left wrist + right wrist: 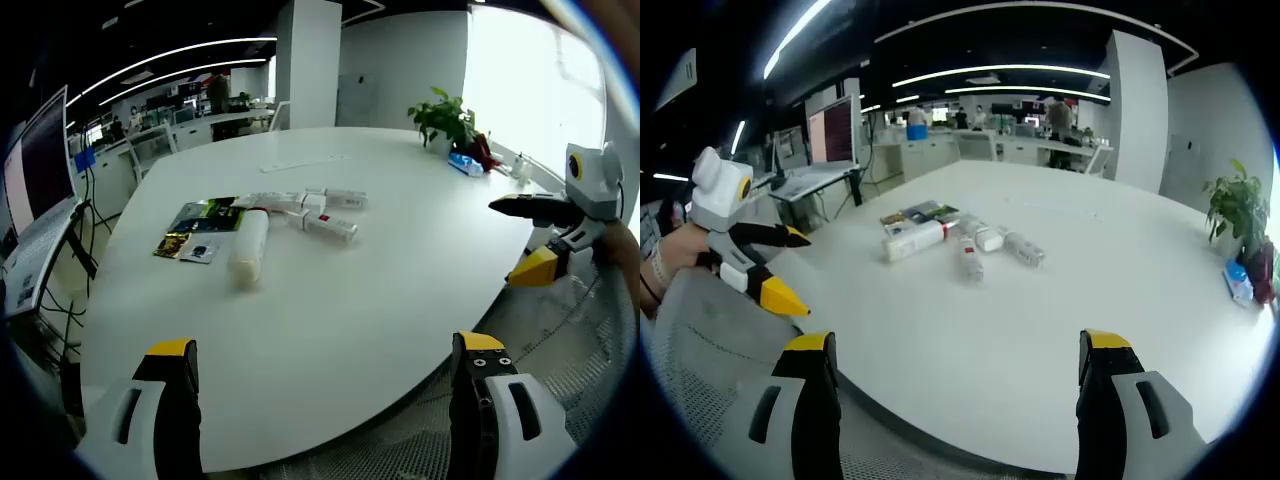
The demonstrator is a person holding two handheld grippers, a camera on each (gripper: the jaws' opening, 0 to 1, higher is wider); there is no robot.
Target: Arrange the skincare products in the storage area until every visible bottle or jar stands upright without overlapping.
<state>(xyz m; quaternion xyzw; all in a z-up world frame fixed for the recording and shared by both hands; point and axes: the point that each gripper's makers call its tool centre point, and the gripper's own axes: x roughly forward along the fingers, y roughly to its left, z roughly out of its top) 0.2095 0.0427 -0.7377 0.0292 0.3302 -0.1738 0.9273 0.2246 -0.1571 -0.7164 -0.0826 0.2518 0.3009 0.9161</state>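
Several skincare bottles lie flat in a cluster on the white table (330, 330). The biggest is a white bottle (248, 247) (915, 240); smaller white tubes (330, 226) (970, 258) lie beside it, one further right (1025, 250). Flat sachets (205, 216) (920, 212) lie next to them. My left gripper (326, 345) stands open near the table's edge, well short of the bottles, and appears from the side (805, 275) with its jaws apart. My right gripper (955, 345) is open too, empty, and also seen beyond the table's edge (505, 240).
A potted plant (440, 120) (1240, 205) and a blue pack (465, 163) (1238, 280) stand at the table's far side. A grey mesh chair back (710, 340) sits below the left gripper. Desks and monitors (45, 150) lie beyond the table.
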